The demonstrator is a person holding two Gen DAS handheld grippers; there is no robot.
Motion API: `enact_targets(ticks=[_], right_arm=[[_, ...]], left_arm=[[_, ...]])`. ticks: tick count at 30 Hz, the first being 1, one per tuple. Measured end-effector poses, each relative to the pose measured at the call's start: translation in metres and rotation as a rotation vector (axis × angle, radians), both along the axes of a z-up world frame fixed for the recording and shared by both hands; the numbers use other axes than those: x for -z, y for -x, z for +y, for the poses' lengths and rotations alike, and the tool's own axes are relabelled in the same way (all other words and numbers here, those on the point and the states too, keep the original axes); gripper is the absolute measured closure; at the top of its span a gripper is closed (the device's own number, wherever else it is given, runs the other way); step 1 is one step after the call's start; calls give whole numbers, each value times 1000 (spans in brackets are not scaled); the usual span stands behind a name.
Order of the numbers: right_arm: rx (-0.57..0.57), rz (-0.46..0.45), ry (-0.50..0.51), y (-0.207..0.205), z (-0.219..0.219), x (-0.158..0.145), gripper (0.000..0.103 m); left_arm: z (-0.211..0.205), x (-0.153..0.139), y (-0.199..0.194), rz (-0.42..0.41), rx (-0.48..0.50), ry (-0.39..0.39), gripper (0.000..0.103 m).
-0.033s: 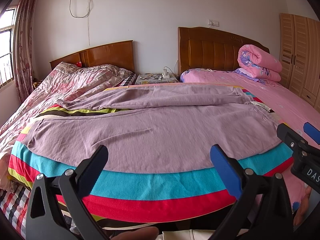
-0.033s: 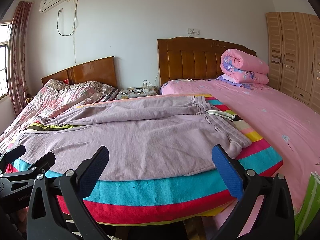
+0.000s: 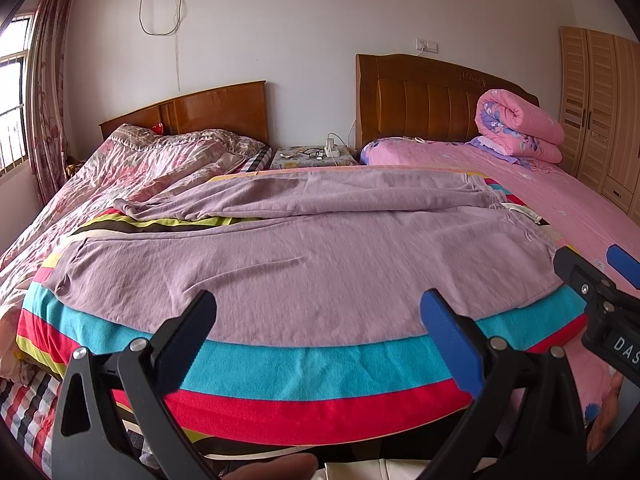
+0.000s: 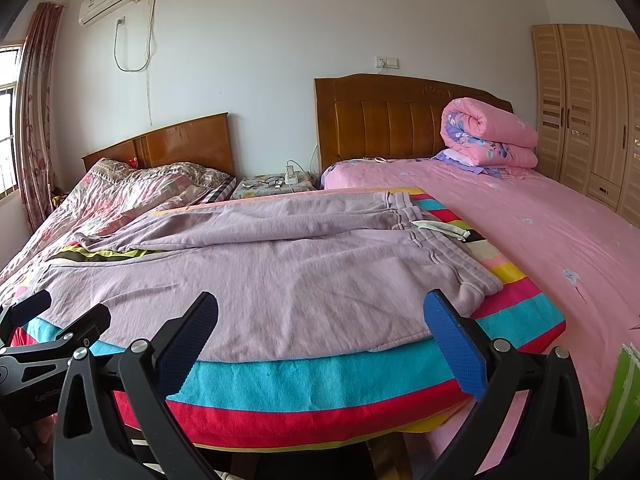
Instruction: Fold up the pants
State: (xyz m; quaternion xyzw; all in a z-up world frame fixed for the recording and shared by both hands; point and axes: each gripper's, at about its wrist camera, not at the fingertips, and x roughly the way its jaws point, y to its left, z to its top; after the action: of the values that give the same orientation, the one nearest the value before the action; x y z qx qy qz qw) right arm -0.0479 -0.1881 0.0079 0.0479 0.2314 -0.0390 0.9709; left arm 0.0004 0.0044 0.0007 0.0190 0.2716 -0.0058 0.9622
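Note:
Lilac sweatpants (image 3: 304,256) lie spread flat on a striped blanket (image 3: 320,376), legs to the left, waistband with a white drawstring to the right (image 4: 436,226). The far leg is rumpled, the near leg lies smooth. My left gripper (image 3: 316,336) is open and empty, at the near edge of the blanket, apart from the pants. My right gripper (image 4: 320,336) is open and empty, near the waistband corner (image 4: 476,286). Each gripper shows at the edge of the other's view: the right one (image 3: 600,280) and the left one (image 4: 52,328).
A bed with a floral quilt (image 3: 132,168) is at the left, a pink bed (image 4: 540,248) with a rolled pink duvet (image 4: 488,136) at the right. A nightstand (image 3: 316,156) stands between the headboards. A wardrobe (image 4: 588,104) is at the far right.

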Motion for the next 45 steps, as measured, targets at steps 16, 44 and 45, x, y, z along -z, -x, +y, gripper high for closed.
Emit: enact_targets(ticks=[16, 44, 45], right_arm=[[-1, 4, -3, 0, -1, 0, 4], [-7, 46, -16, -3, -1, 11, 4], [-11, 48, -16, -5, -1, 12, 4]], left_arm=[[0, -1, 1, -4, -2, -1, 1], [1, 0, 2, 12, 3, -1, 1], [1, 0, 1, 19, 6, -4, 1]])
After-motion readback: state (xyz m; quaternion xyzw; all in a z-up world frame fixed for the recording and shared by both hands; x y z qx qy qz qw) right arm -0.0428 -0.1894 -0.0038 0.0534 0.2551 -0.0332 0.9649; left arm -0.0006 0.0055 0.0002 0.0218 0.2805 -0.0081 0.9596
